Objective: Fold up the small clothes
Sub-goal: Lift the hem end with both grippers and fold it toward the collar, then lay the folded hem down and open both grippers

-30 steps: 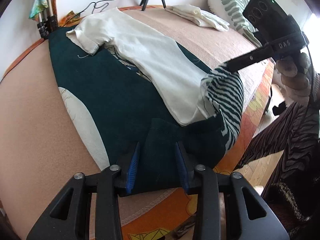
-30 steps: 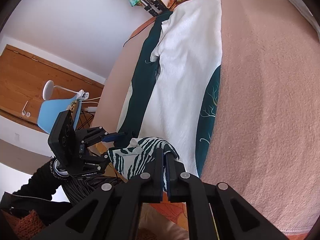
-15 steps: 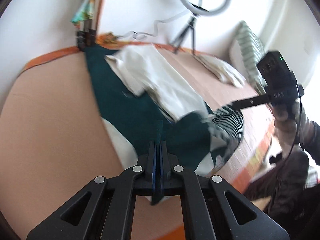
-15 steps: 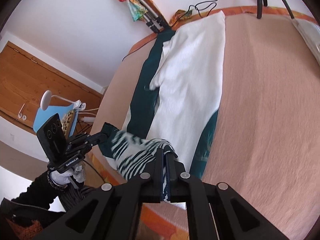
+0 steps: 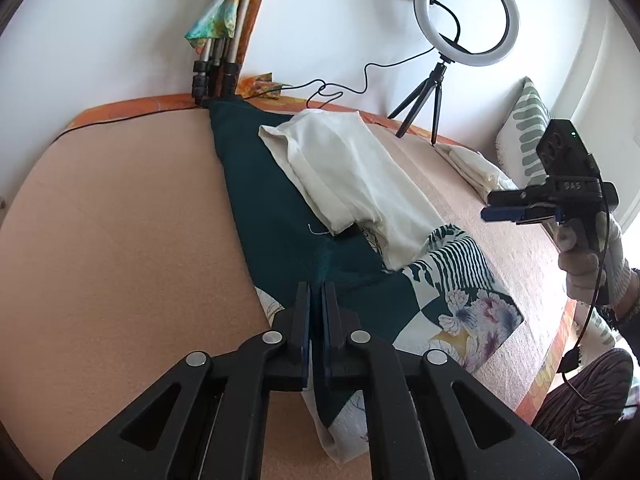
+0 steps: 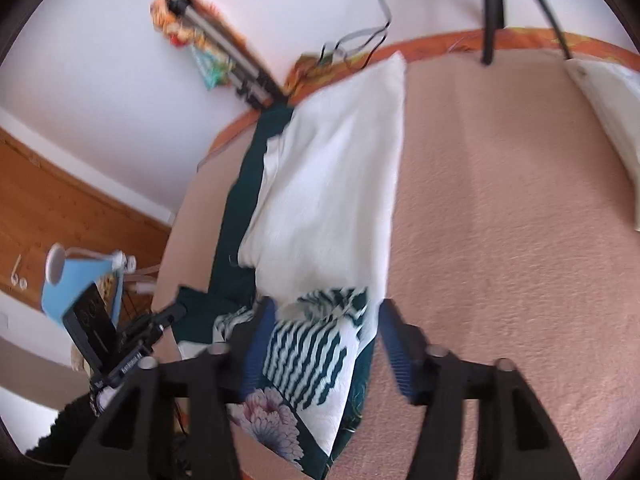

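Dark green patterned cloth (image 5: 304, 240) lay on bed (image 5: 120, 220), near hem flipped over toward white garment (image 5: 352, 168), striped lining up. Right gripper (image 6: 324, 336): jaws just opened, hem loose below, w/ nothing pinched – fold dropped. Left gripper (image 5: 318, 300): clenched on cloth edge, angled down; its release prob. next.

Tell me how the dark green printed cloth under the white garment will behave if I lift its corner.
The dark green printed cloth is probably floppy: its turned-back near corner lies limp, showing a pale flowered underside. It looks thin and light, draping flat on the peach bed cover. Lifting it would likely drag or tip the white garment lying on top.
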Available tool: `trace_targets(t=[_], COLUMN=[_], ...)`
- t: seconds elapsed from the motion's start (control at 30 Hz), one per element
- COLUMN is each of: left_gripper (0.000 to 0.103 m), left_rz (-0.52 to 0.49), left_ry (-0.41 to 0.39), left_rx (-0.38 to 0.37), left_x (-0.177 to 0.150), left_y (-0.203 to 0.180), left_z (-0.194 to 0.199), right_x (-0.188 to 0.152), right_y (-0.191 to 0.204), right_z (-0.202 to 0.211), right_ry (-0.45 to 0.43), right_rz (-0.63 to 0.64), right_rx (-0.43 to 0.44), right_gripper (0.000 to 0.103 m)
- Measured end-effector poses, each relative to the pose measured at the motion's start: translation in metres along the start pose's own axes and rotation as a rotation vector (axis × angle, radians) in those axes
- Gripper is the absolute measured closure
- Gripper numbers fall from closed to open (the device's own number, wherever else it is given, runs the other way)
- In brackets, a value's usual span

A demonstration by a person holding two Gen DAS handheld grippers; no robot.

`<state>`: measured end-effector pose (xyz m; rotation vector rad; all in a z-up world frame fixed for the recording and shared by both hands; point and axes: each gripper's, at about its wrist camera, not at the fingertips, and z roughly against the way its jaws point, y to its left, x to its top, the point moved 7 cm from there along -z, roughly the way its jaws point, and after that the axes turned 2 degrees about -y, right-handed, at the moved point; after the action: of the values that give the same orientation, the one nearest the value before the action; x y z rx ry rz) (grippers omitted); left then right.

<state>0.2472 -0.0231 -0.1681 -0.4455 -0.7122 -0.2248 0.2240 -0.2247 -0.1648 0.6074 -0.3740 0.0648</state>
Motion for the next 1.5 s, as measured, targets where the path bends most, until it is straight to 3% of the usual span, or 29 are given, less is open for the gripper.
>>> trace_targets(t=[0.13,0.33,0.4,0.43,0.47,0.5,0.53,0.67,0.77,0.83,0.87,0.97,1.1,1.23,1.3,1.37,1.5], left_gripper=[0.079,0.077,0.078,0.079,0.094,0.099,0.099,0.099,0.099,0.098,0.094,0.082,0.082,0.082,0.082,0.082,0.082], left_rz=[0.011,0.019,-0.002,-0.02,-0.038,-0.055,-0.063,-0.092,-0.084,-0.074,-0.073,-0.057,-0.025,-0.063,-0.13,-0.191,-0.155], left_ry=[0.046,0.117,0.14,0.146,0.145,0.133,0.115,0.011,0.02,0.022,0.023,0.007,-0.009,0.047,0.079,0.136,0.188], left_rx=[0.003,0.027,0.014,0.016,0.024,0.025,0.035,0.107,0.147,0.183,0.194,0.194,0.095,0.003,0.004,0.051,0.122], left_x=[-0.005,-0.013,-0.016,-0.017,-0.018,-0.019,-0.019,-0.014,-0.014,-0.014,-0.012,-0.004,-0.001,-0.019,-0.032,-0.047,-0.06], left_y=[0.0,-0.002,-0.008,-0.01,-0.013,-0.017,-0.018,-0.017,-0.009,-0.003,-0.002,0.001,-0.012,-0.044,-0.062,-0.068,-0.045], left_z=[-0.006,-0.021,-0.027,-0.029,-0.03,-0.029,-0.026,-0.005,-0.01,-0.009,-0.008,0.004,0.026,0.029,0.021,0.005,-0.002], right_x=[-0.011,-0.034,-0.038,-0.04,-0.042,-0.042,-0.043,-0.039,-0.038,-0.038,-0.037,-0.035,-0.049,-0.081,-0.099,-0.11,-0.126], right_y=[-0.003,0.001,0.003,0.005,0.009,0.014,0.021,0.05,0.03,0.011,0.005,0.007,0.034,0.066,0.077,0.077,0.052], right_z=[0.005,-0.03,-0.039,-0.042,-0.044,-0.042,-0.038,-0.006,-0.016,-0.022,-0.021,-0.009,0.003,-0.004,-0.016,-0.026,-0.032], right_ry=[0.012,0.122,0.132,0.137,0.136,0.128,0.111,-0.026,0.026,0.067,0.064,0.022,0.002,0.022,0.033,0.075,0.151], right_rz=[-0.018,0.031,0.044,0.049,0.064,0.091,0.136,0.325,0.284,0.238,0.226,0.249,0.302,0.426,0.498,0.538,0.46], right_rx=[0.032,-0.002,-0.007,-0.007,-0.008,-0.011,-0.016,-0.029,-0.076,-0.166,-0.191,-0.207,-0.145,-0.142,-0.177,-0.218,-0.267], right_gripper=[0.047,0.065,0.09,0.095,0.1,0.102,0.103,0.103,0.097,0.081,0.064,0.064,0.065,0.067,0.068,0.07,0.071])
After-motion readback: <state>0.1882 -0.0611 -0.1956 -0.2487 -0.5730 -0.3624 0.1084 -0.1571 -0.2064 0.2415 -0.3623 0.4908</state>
